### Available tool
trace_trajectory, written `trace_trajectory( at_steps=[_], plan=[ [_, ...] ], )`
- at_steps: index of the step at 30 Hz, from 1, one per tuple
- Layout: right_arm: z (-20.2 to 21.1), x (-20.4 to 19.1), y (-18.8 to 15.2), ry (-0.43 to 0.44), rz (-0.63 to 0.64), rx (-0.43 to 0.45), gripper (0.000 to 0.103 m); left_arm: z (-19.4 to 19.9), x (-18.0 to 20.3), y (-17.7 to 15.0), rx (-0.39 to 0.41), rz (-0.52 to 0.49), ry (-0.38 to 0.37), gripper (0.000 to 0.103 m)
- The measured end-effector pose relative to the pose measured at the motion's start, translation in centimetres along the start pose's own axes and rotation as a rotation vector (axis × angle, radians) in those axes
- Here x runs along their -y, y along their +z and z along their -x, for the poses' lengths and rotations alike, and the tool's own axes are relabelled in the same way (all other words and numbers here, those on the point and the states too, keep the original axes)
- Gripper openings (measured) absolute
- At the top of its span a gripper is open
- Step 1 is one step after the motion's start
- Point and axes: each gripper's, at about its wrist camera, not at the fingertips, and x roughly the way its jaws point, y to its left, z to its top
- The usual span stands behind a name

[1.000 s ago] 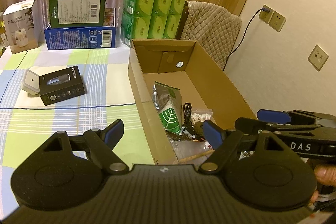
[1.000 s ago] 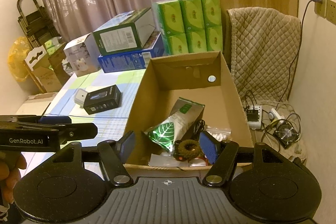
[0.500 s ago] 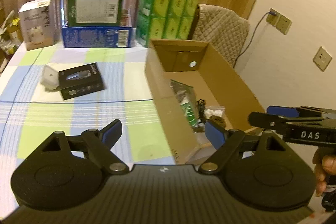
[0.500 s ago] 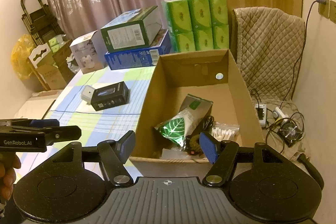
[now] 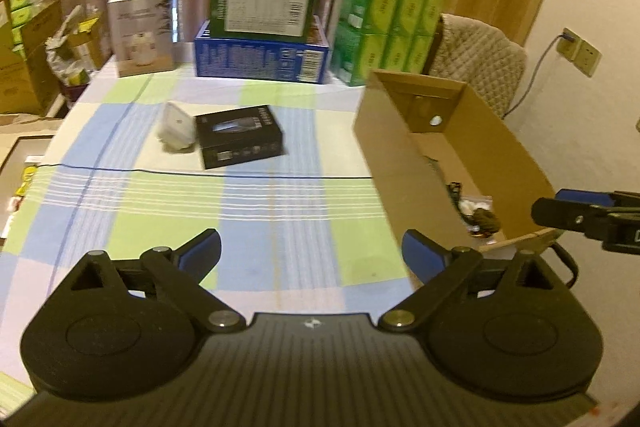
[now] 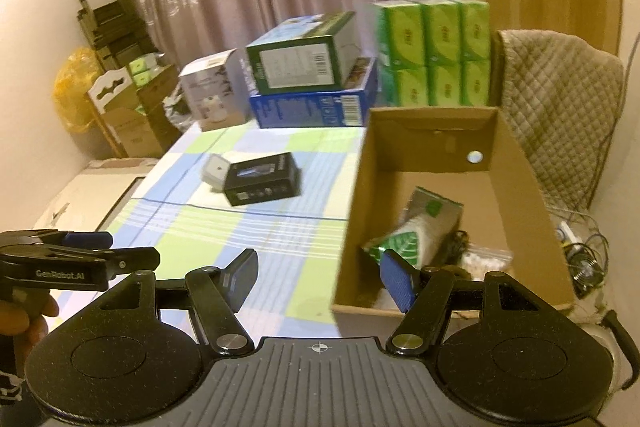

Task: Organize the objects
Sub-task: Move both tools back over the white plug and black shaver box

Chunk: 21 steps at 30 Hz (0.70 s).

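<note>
Now the left hand-held gripper (image 5: 311, 251) is opening, empty, over the checked surface (image 5: 256, 211); the right hand-held gripper (image 6: 318, 277) gapes empty. Black box (image 5: 240, 135) lies at 11 o'clock, carton (image 5: 404, 163) at 2.

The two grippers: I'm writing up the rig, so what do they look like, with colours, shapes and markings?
Both are matte black. The left gripper and right gripper each have two round lobes, angled link arms with silver pivot pins, a ribbed middle plate with a small crosshair mark, and blue pads. Seen from the side, the left gripper's body reads "GenRobot.AI" in white.
</note>
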Motion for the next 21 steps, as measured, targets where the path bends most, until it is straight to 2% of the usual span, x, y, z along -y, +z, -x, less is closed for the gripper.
trace_trajectory(
  at_steps=[11, 21],
  plan=[
    [-2.7, -4.7, 0.8, 0.054, 0.058, 0.003, 0.065, 1.2, -5.1, -1.1, 0.005, 0.043, 0.084, 0.102],
    [-8.5, -7.8, 1.0, 0.105, 0.077, -0.035, 0.065, 0.3, -10.3, -1.0, -0.003, 0.072, 0.158, 0.102]
  ],
)
